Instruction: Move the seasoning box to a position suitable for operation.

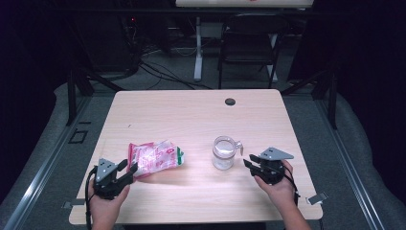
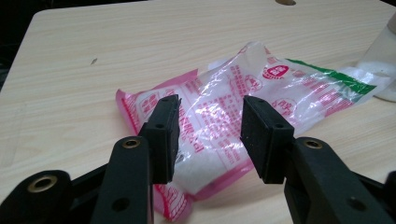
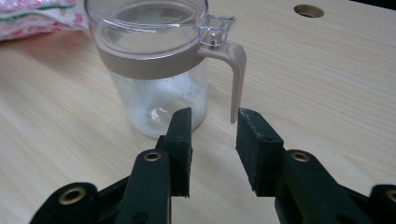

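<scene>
The bag [image 1: 155, 158] lies flat on the bench [image 1: 191, 115], left gripper [image 2: 210, 135] jaws apart over its end, ready to pinch. Right gripper [image 3: 212, 144], jaws apart, faces the jar [image 3: 154, 60] handle for a steadying hold.

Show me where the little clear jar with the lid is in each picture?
High view: the jar stands right of the table's middle, left of the right gripper.
Left gripper view: a blurry bit of it sits at the right edge.
Right gripper view: upper middle, above the fingers.
Shared landmark: the pink bag.
</scene>
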### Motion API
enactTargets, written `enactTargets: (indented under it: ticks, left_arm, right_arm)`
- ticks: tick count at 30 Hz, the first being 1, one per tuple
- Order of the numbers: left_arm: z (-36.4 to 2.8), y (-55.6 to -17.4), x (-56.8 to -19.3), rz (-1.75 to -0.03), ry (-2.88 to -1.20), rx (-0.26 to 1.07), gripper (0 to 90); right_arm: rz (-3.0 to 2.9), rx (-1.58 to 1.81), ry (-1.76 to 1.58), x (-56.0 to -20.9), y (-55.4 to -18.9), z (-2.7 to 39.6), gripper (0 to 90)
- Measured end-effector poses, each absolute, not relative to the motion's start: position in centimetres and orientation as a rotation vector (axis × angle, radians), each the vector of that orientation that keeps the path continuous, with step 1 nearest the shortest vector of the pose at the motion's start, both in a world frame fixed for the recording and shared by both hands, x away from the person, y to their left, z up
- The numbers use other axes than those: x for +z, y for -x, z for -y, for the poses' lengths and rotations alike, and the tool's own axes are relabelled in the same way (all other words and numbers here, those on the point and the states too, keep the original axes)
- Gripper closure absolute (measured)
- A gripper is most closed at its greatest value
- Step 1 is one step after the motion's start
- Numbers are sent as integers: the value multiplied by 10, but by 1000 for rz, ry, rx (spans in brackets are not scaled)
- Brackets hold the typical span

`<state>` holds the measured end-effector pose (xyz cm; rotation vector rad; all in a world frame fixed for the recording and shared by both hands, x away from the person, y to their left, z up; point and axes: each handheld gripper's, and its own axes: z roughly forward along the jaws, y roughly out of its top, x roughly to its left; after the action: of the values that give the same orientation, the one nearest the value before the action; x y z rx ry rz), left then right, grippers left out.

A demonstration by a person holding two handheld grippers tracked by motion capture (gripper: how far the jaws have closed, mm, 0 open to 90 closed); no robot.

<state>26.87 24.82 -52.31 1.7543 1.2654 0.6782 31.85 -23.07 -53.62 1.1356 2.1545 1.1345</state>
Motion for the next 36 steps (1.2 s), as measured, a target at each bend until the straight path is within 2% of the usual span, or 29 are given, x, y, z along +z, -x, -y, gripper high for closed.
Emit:
enactTargets:
  ticks: [14,36]
  left_arm:
    - [-269,-239,-524,-1355,-1707,699,626]
    - [-270,-228,-526,-1364,-1717,693,660]
  right_arm:
    - [-2167,1079,-1238,-557,-362,219,712]
    - [-2170,1059,-1227,-560,-378,208,790]
